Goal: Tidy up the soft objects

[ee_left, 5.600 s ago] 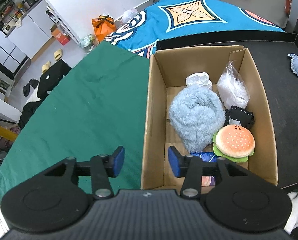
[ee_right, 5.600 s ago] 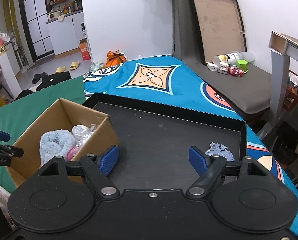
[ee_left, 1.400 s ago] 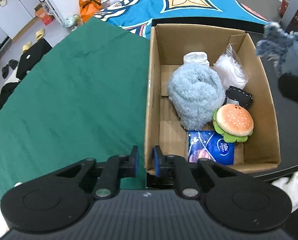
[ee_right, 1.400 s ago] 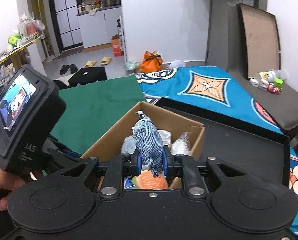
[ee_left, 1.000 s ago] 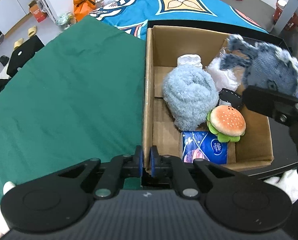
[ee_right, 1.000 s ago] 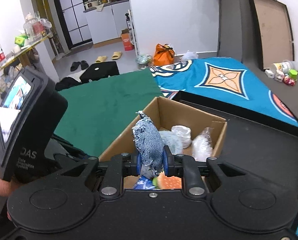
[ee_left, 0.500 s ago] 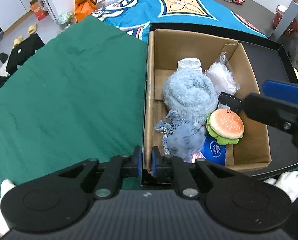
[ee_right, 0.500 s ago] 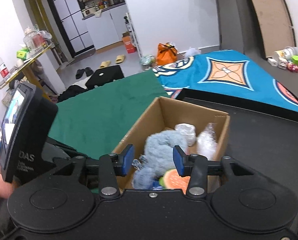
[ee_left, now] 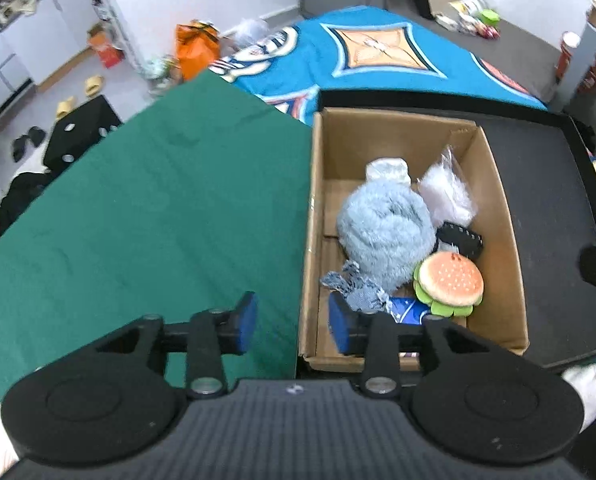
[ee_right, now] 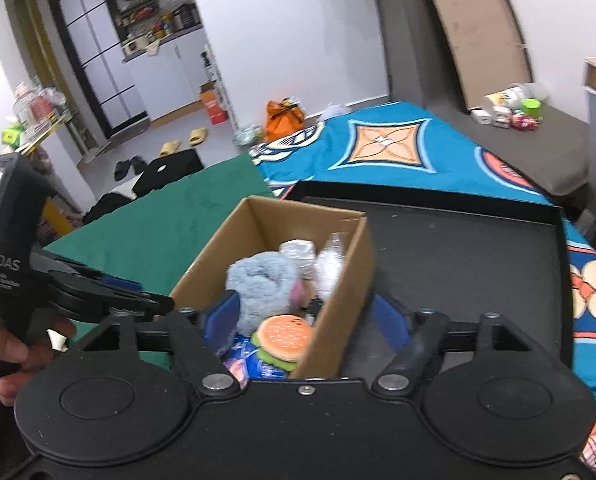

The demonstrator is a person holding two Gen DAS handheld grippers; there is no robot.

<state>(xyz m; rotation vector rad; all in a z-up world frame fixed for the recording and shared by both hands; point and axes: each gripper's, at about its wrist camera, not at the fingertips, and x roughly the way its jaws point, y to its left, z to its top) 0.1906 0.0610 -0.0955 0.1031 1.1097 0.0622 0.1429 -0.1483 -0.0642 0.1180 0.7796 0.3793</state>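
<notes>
Inside the brown cardboard box (ee_left: pixel 498 184) the frayed denim scrap (ee_left: pixel 358 288) lies beside the burger plush (ee_left: pixel 450 284) — packed; left gripper (ee_left: pixel 291 322) straddles its wall, right gripper (ee_right: pixel 306 316) hovers above, both spread wide, holding nothing

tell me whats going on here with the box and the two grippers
A person is sorting soft items into a cardboard box. Inside lie a fluffy blue roll, a burger plush, a denim scrap and some bags. The left gripper and the right gripper are both open and empty, near the box.
</notes>
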